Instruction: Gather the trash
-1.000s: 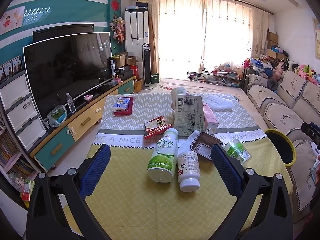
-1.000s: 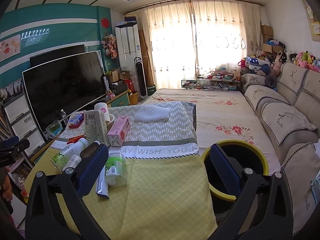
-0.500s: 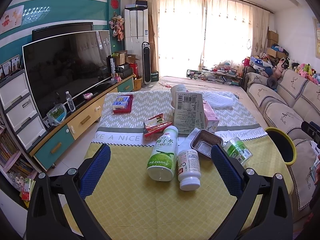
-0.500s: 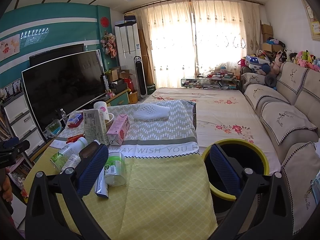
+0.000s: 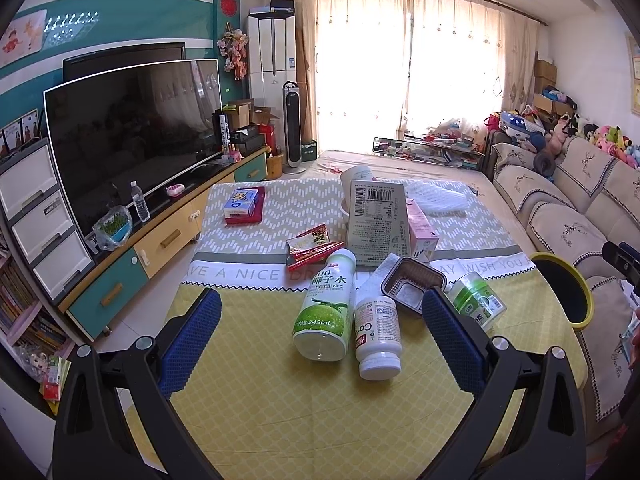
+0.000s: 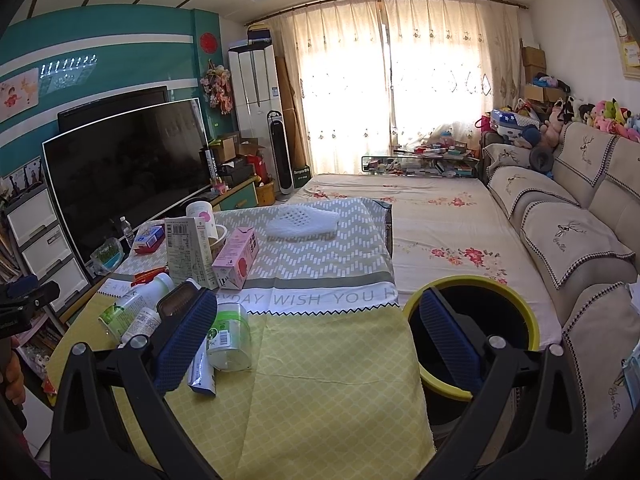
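Trash lies on the cloth-covered table (image 5: 280,400): a green-label coconut water bottle (image 5: 325,312), a white pill bottle (image 5: 377,332), a dark foil tray (image 5: 412,285), a green-lidded jar (image 5: 478,304), a red snack wrapper (image 5: 312,246), a tall carton (image 5: 374,229) and a pink carton (image 5: 420,232). My left gripper (image 5: 320,328) is open and empty, above the near edge, short of the bottles. My right gripper (image 6: 316,336) is open and empty, with the jar (image 6: 230,332) and a small tube (image 6: 202,372) beside its left finger. The yellow-rimmed black bin (image 6: 516,320) stands right of the table.
A red box (image 5: 244,208) and a white mesh sheet (image 6: 304,222) lie farther back on the table. A TV (image 5: 132,136) and a cabinet stand on the left, a sofa (image 6: 580,248) on the right. A floral-covered surface (image 6: 440,220) lies beyond the bin.
Both views have shifted only slightly; the left gripper has drifted a little. Both grippers remain open and no object has moved.
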### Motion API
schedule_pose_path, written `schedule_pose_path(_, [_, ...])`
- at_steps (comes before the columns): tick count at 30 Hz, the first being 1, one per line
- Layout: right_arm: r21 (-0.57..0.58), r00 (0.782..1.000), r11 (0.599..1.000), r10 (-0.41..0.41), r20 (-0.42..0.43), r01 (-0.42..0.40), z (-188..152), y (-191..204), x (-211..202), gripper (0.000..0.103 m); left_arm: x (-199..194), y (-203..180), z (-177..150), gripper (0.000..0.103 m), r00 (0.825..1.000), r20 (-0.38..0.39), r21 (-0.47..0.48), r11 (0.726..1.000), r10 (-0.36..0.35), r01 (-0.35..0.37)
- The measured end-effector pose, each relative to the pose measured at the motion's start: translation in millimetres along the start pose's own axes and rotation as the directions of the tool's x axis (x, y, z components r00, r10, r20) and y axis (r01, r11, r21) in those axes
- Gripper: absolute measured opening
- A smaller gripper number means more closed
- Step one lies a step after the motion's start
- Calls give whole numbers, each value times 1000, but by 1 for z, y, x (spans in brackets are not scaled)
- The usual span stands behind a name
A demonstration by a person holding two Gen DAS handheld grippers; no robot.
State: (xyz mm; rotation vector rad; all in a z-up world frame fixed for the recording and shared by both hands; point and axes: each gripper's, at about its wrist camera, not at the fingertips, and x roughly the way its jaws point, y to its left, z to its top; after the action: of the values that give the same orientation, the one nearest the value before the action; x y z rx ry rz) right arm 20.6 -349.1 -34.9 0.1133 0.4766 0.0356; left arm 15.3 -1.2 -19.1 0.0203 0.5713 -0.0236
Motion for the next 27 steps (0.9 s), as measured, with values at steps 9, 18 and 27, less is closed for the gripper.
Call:
schedule_pose_path(9, [1, 1000, 1000, 0, -1, 0, 0, 0, 1, 97, 1, -1, -1, 99, 1000, -1, 1, 1000, 1, -1])
schedule_pose_path(18, [1, 1000, 1000, 2, -17, -2, -4, 0, 5, 97, 6, -1, -3, 99, 1000, -4, -1, 1000, 3, -3])
schedule_pose_path(27, [-22, 997, 999, 29, -74, -30, -3, 12, 29, 97, 9, 6, -1, 99, 1000, -6, -14, 1000, 17, -17])
